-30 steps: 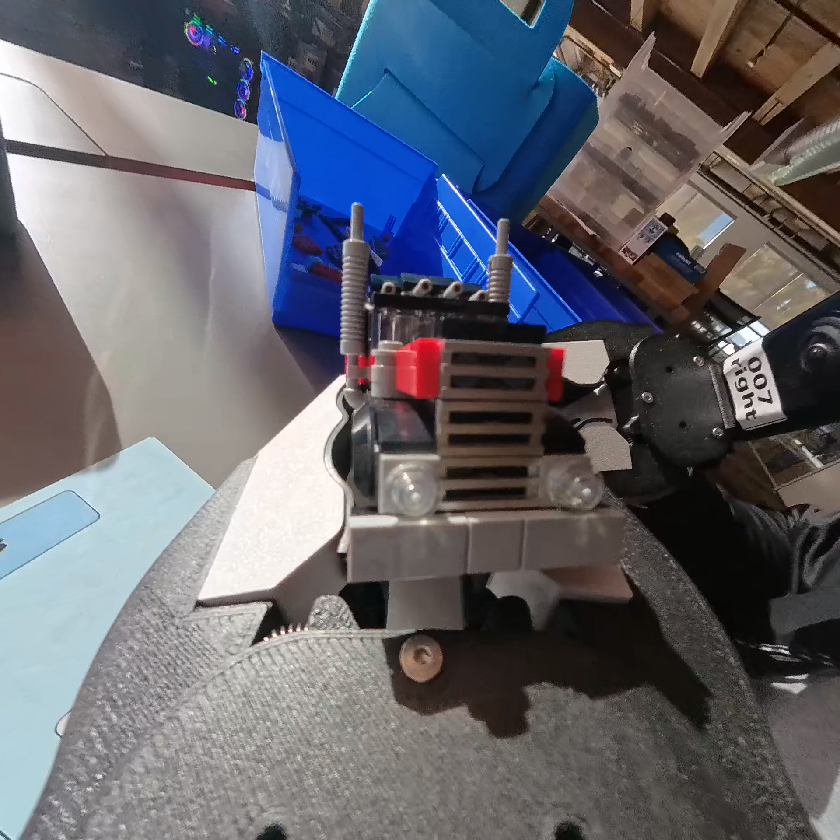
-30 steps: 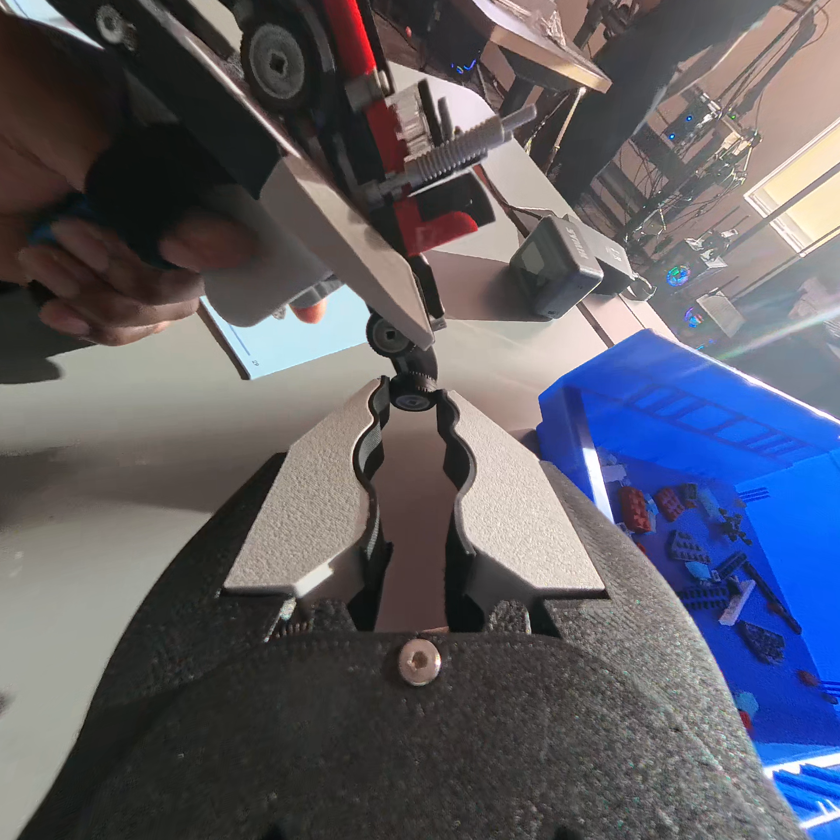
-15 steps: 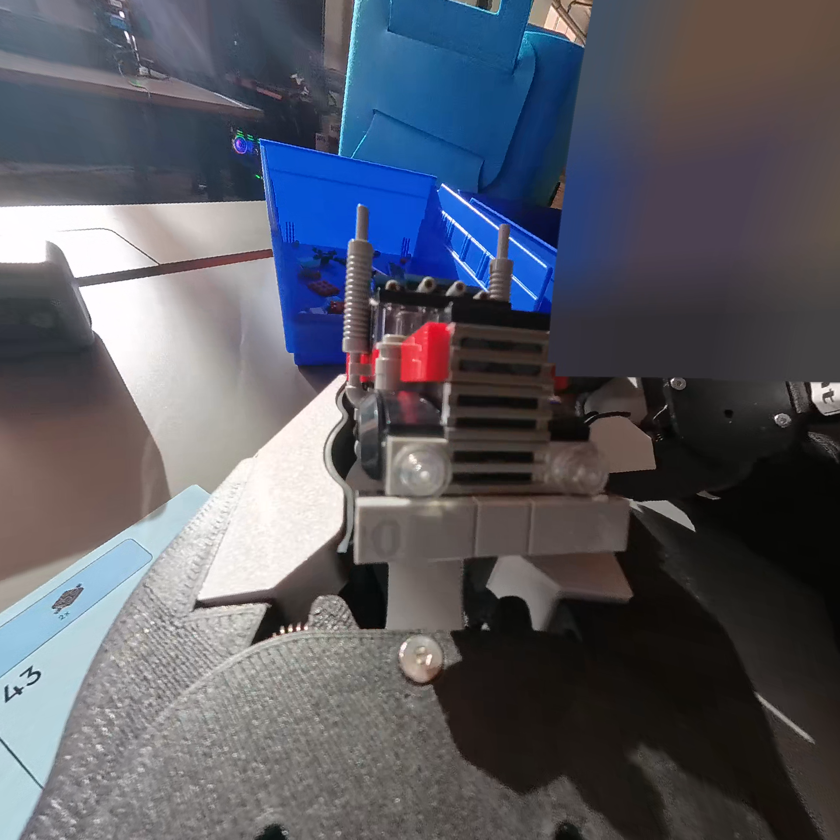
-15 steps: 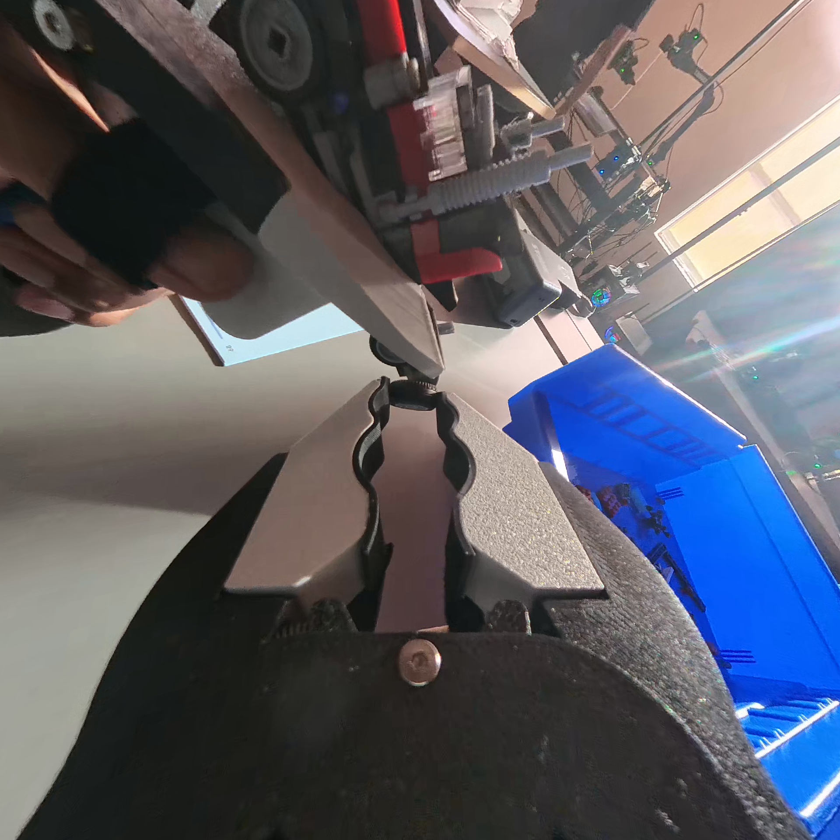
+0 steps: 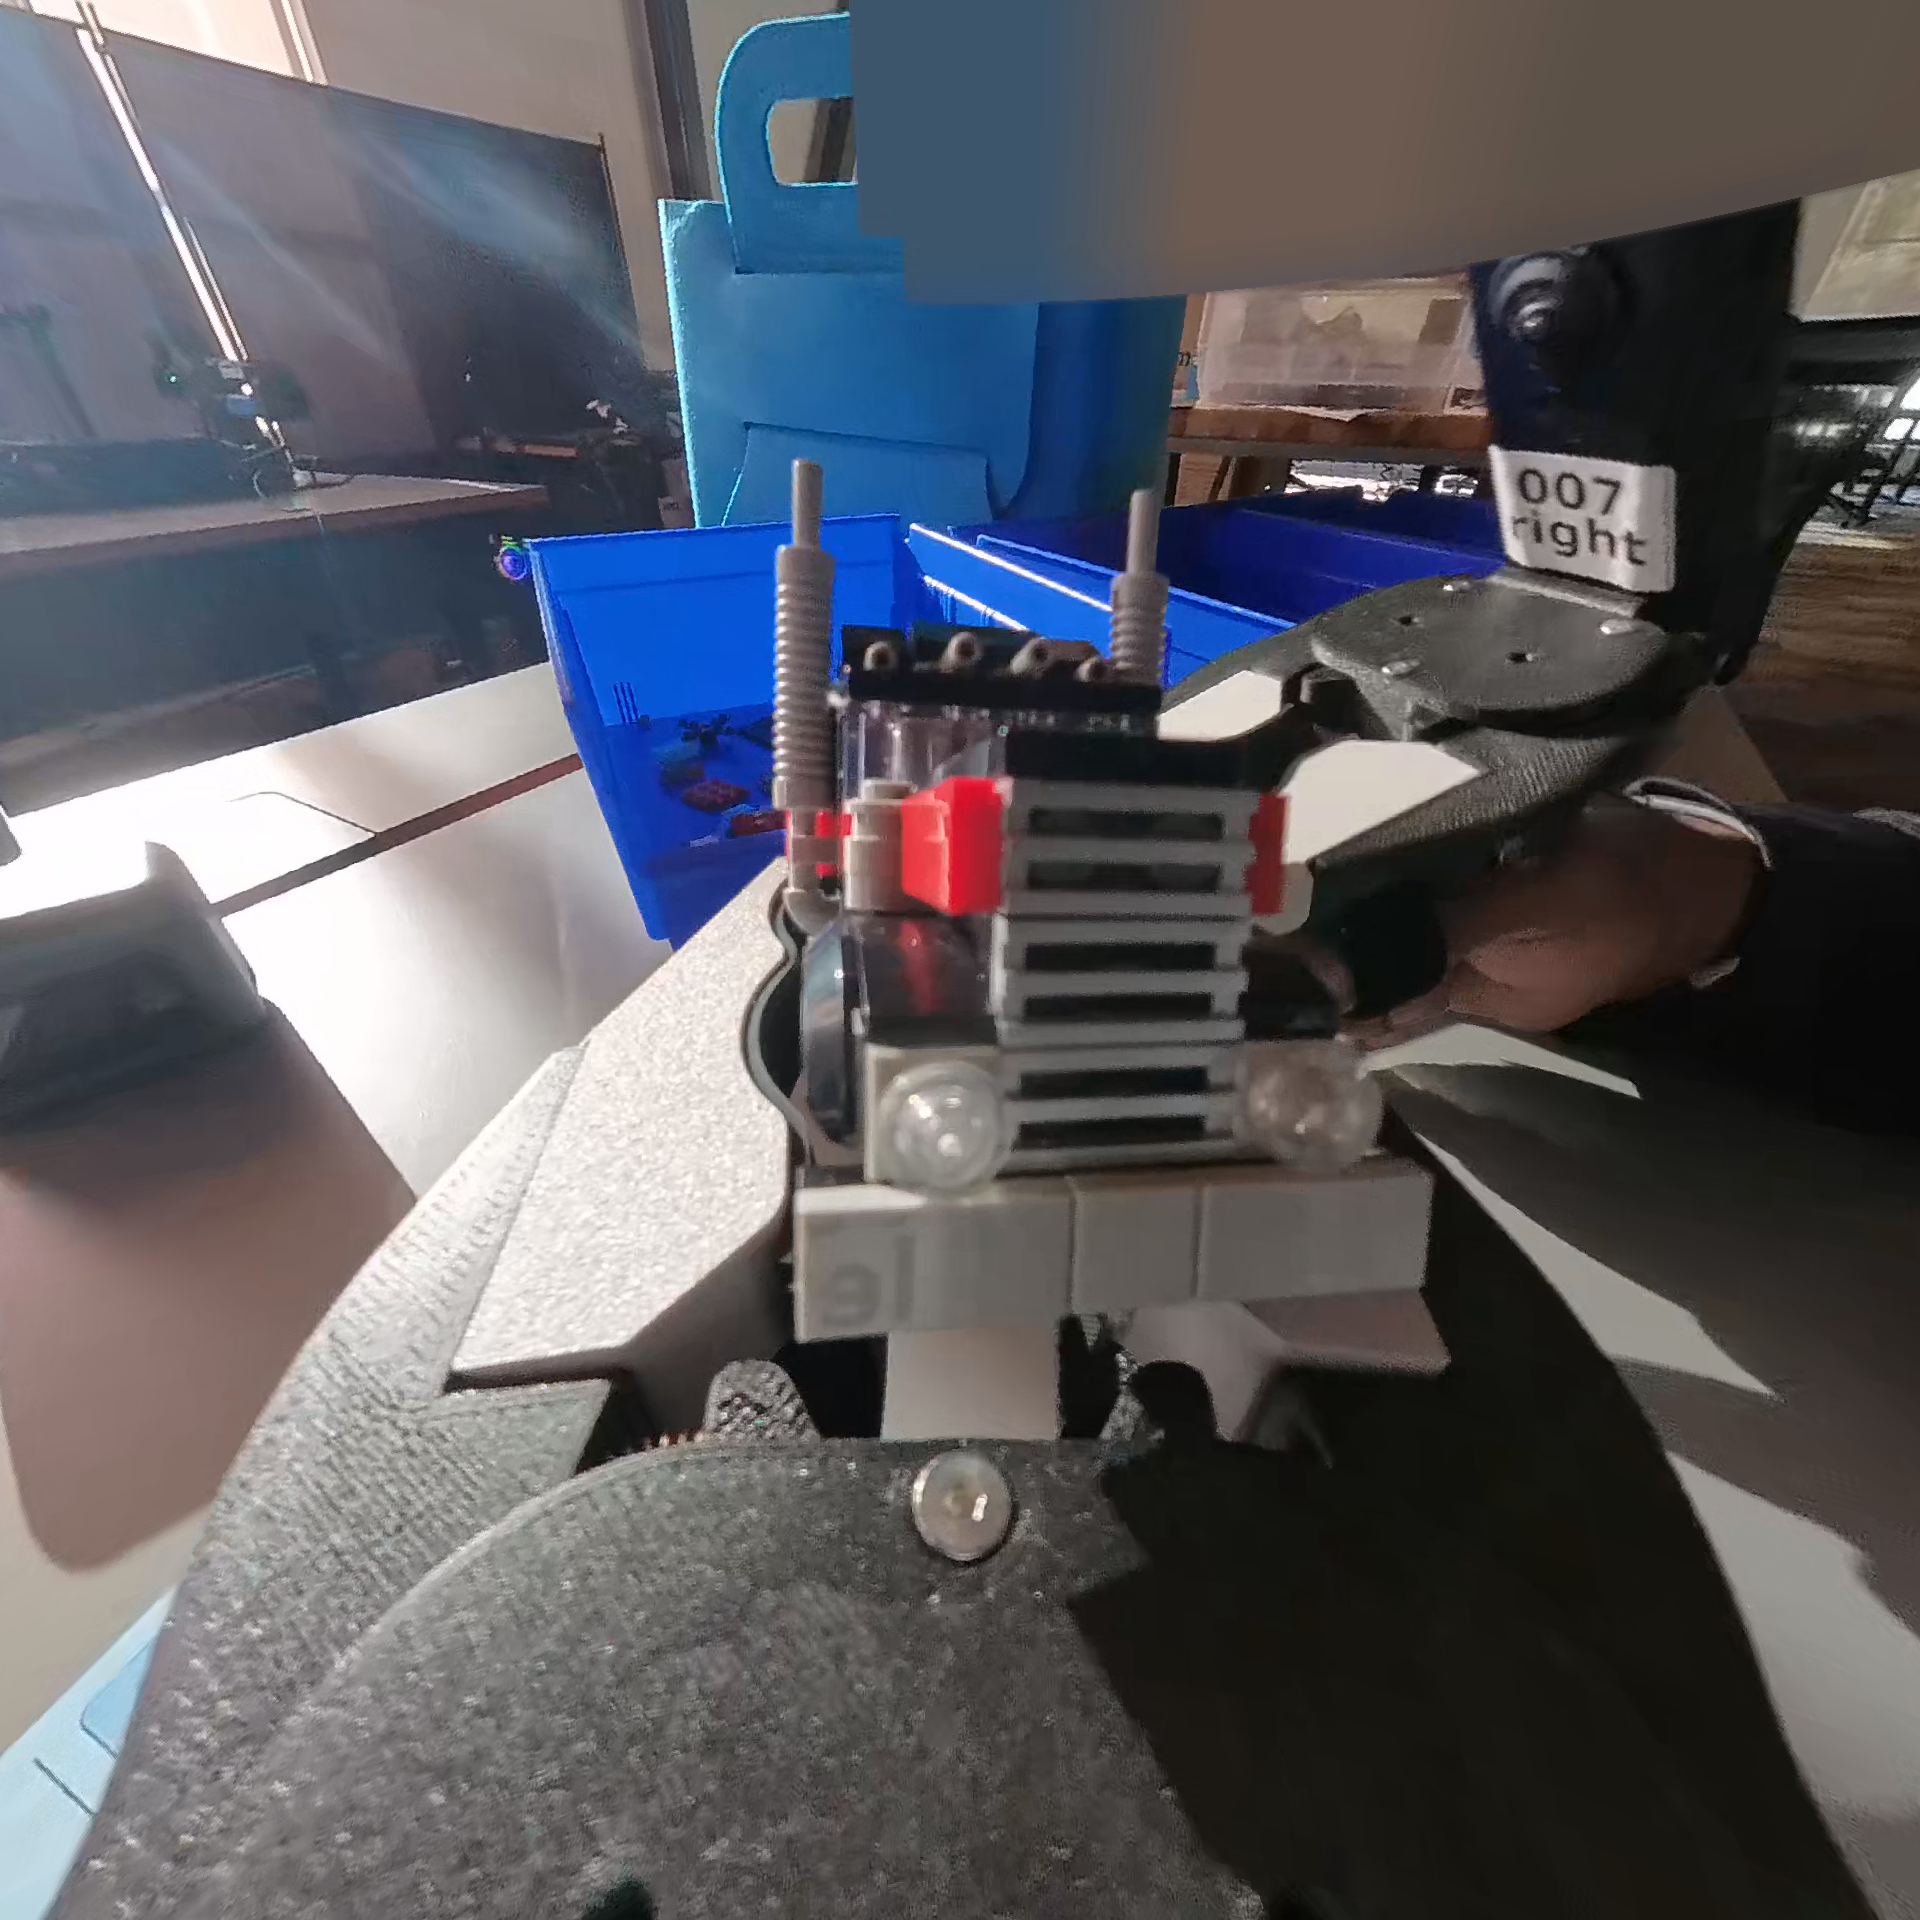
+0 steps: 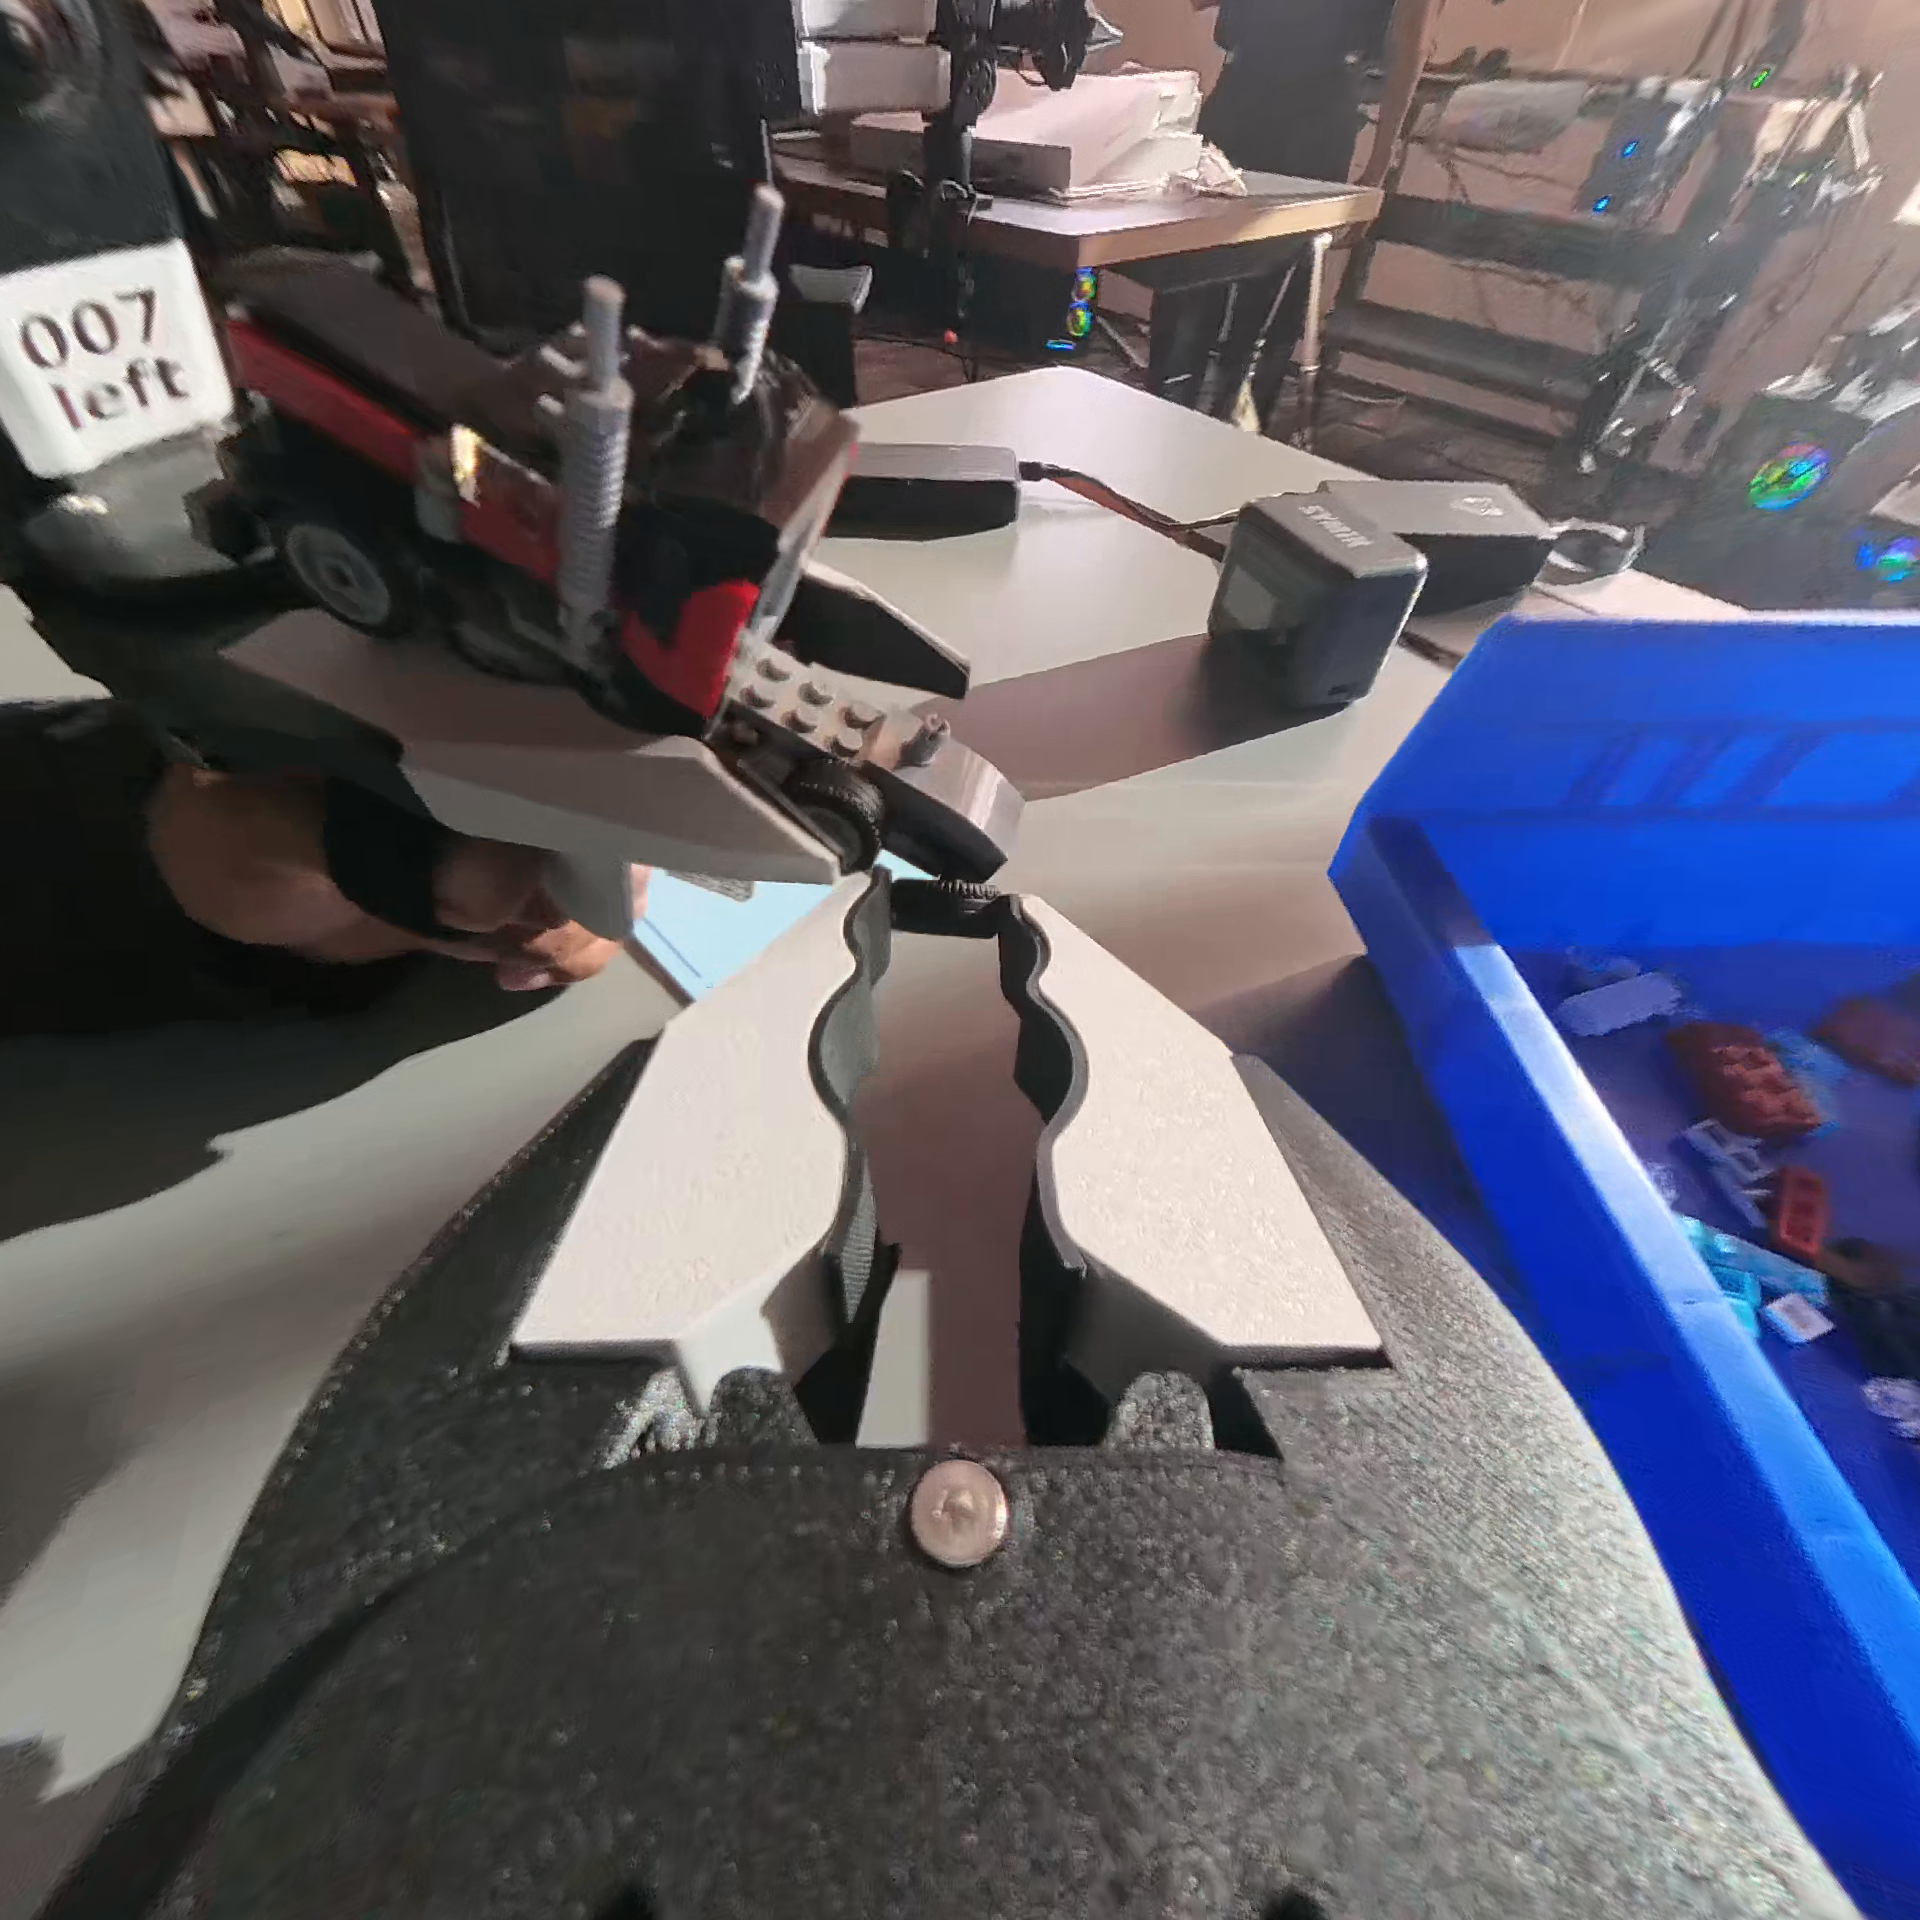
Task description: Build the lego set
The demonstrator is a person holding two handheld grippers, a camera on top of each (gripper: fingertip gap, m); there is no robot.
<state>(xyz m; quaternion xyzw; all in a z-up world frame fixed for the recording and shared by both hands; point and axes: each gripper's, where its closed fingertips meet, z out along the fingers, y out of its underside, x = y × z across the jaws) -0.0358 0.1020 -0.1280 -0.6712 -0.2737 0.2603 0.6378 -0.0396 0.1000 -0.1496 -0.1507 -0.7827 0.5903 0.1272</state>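
My left gripper (image 5: 1039, 935) is shut on the lego truck (image 5: 1122, 997). The truck has a grey grille, red hood pieces, two clear headlights and two grey exhaust stacks, and its front faces the camera. In the right wrist view the truck (image 6: 644, 582) sits upright between the left gripper's fingers (image 6: 623, 790) at the upper left. My right gripper (image 6: 945, 904) is shut on a small black wheel (image 6: 951, 894), held just under the truck's front end. I cannot tell whether the wheel touches the truck. The right gripper's black body shows in the left wrist view (image 5: 1475, 696), just right of the truck.
A blue bin (image 6: 1558, 1039) with several loose pieces stands at the right; it also shows behind the truck in the left wrist view (image 5: 665, 665). A small black camera box (image 6: 1309, 603) and cable lie on the table behind. A light blue booklet (image 6: 717, 925) lies under the left gripper. A hand (image 6: 343, 883) holds that gripper. Only a small space, under 4 cm, lies between the two pairs of fingers.
Both grippers have rolled together, so the truck now stands upright instead of tipped on its side. The wheel has stayed at the truck's front underside. Both grips are unchanged.
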